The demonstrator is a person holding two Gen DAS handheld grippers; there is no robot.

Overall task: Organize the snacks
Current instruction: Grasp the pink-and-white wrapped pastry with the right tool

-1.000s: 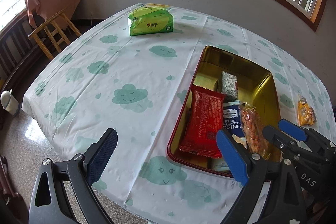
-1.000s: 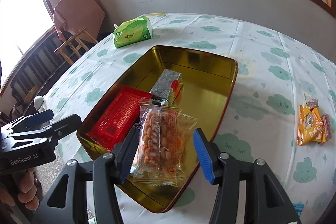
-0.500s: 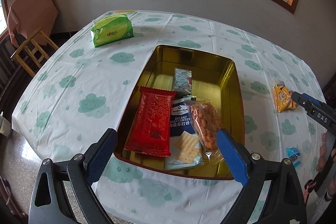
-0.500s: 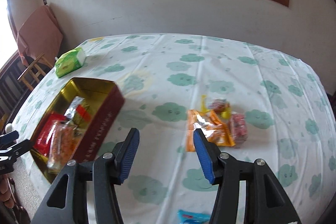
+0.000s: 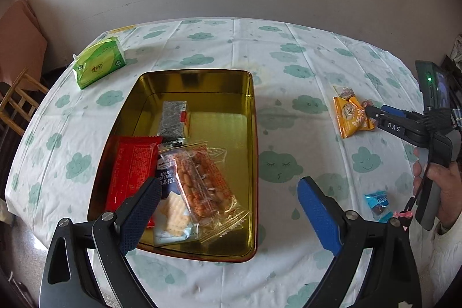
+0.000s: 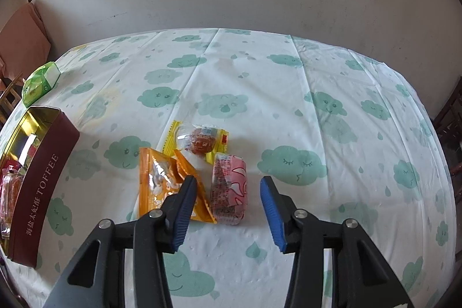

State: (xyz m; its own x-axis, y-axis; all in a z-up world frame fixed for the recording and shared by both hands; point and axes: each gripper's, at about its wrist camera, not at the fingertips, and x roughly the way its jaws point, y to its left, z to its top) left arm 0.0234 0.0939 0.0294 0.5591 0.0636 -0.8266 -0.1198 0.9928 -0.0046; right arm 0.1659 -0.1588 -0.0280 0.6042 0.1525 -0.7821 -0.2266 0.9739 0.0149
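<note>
Spanning both views, the counter (image 6: 288, 71) wears a white cloth printed with green clouds. Next in size, the gold tin (image 5: 202, 82) sits directly ahead of the left tool (image 5: 228, 210), whose jaws stand wide and released with nothing between them. Inside the tin: a red packet (image 5: 130, 166) on the left tool's left side, a clear peanut bag (image 5: 202, 181) overlapping a cracker pack (image 5: 173, 210) near its left finger, and a dark seaweed pack (image 5: 172, 117) farther ahead. In the right wrist view the tin's maroon wall (image 6: 43, 178) lies well to the left of the right tool (image 6: 228, 201).

A green tissue pack (image 5: 98, 65) lies beyond the tin, far left of both tools.

Right tool: jaws have just been closing, not yet clenched (gaps show on both sides). A pink-wrapped snack (image 6: 229, 189) lies between the fingers, not visibly pressed. An orange packet (image 6: 161, 181) is just left of it, partly under the left finger. A small yellow-edged red sweet (image 6: 200, 139) lies just ahead of the jaws.

Smallest: a blue candy wrapper (image 5: 378, 205) to the right of the left tool, near the person's hand (image 5: 439, 186).
</note>
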